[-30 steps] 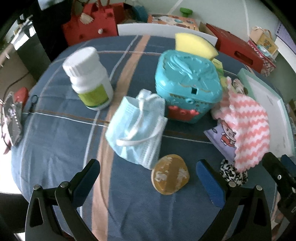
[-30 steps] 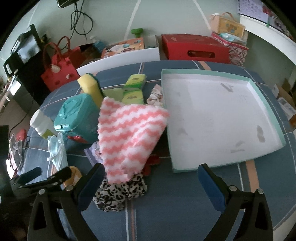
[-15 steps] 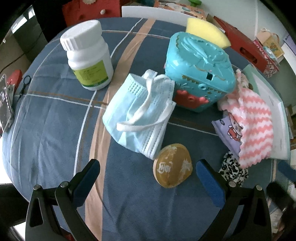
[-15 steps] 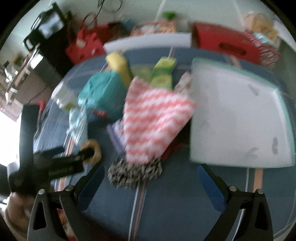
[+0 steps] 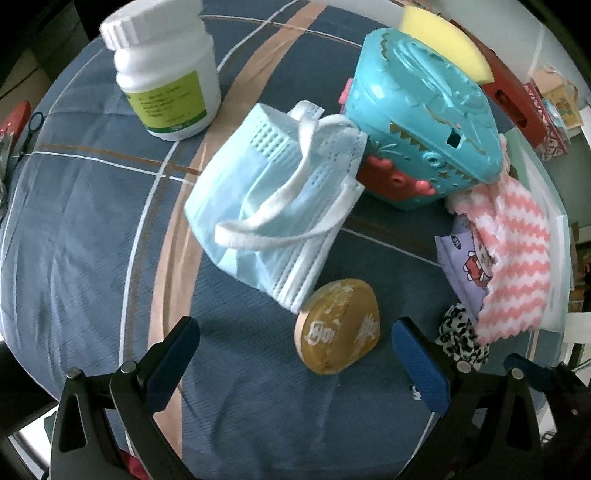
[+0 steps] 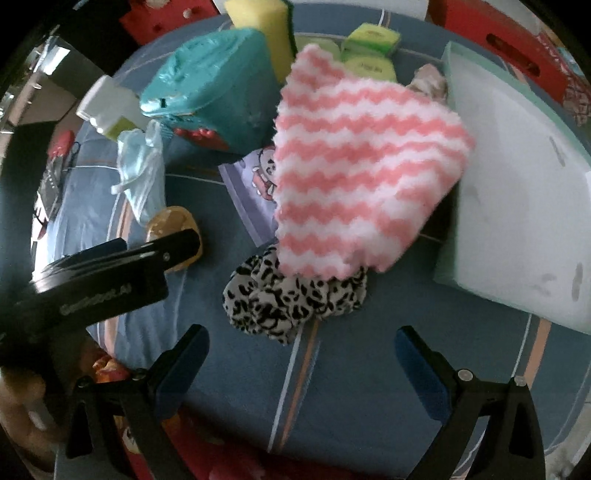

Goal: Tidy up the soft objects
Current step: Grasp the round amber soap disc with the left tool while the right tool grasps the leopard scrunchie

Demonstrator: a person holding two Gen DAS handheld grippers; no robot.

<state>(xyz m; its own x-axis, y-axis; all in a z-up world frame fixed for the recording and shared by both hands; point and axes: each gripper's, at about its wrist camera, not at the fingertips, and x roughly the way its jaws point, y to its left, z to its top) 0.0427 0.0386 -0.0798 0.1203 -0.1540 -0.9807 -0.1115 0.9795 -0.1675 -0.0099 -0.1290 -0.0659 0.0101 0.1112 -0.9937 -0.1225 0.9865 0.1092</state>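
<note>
A light blue face mask (image 5: 273, 218) lies crumpled on the blue tablecloth, leaning on a teal toy box (image 5: 424, 122). My left gripper (image 5: 295, 365) is open just short of it, a round yellow tin (image 5: 338, 332) between its fingers' line. A pink-and-white zigzag cloth (image 6: 362, 177) drapes over a leopard-print scrunchie (image 6: 291, 299) and a purple cartoon pouch (image 6: 251, 184). My right gripper (image 6: 301, 365) is open in front of the scrunchie. A pale shallow tray (image 6: 517, 184) lies to the right. A yellow sponge (image 6: 264, 26) stands behind the box.
A white pill bottle (image 5: 166, 70) stands at the back left. Green tissue packs (image 6: 371, 48) and a pale scrunchie (image 6: 428, 79) lie behind the cloth. Red boxes (image 5: 517, 107) line the far edge. The left gripper's black body (image 6: 99, 277) crosses the right wrist view.
Both grippers have moved forward and lower toward the table: the left closer to the mask and tin, the right closer to the scrunchie and striped cloth. Nothing on the table has moved.
</note>
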